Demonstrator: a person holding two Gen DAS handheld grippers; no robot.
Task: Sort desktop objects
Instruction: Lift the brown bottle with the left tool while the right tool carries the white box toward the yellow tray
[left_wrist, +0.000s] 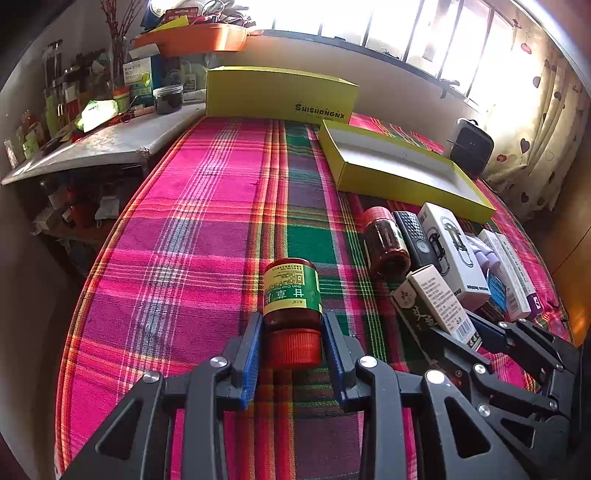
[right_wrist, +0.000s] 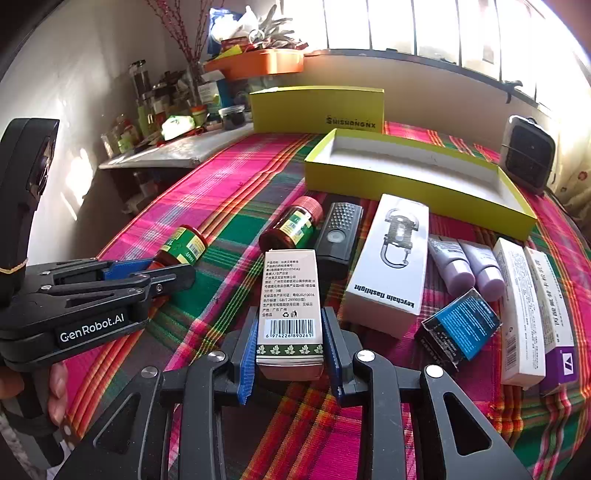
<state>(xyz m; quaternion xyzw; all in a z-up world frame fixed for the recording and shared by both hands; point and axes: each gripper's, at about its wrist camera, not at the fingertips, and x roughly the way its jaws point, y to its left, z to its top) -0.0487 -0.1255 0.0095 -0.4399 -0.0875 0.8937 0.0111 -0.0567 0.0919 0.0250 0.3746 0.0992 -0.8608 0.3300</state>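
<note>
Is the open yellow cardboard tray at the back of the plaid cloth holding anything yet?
Empty. The yellow cardboard tray shows only its bare white insert in both views; the bottles and boxes all lie outside it on the plaid cloth.

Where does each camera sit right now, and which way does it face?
Left wrist: on the left hand-held gripper, looking along its fingers over the plaid cloth toward the window; a green-label bottle lies between them, the right hand-held gripper alongside.
Right wrist: on the right hand-held gripper, facing likewise, clamping a barcode box; the left gripper and a hand show.
Shared: open yellow box, flashlight box.
</note>
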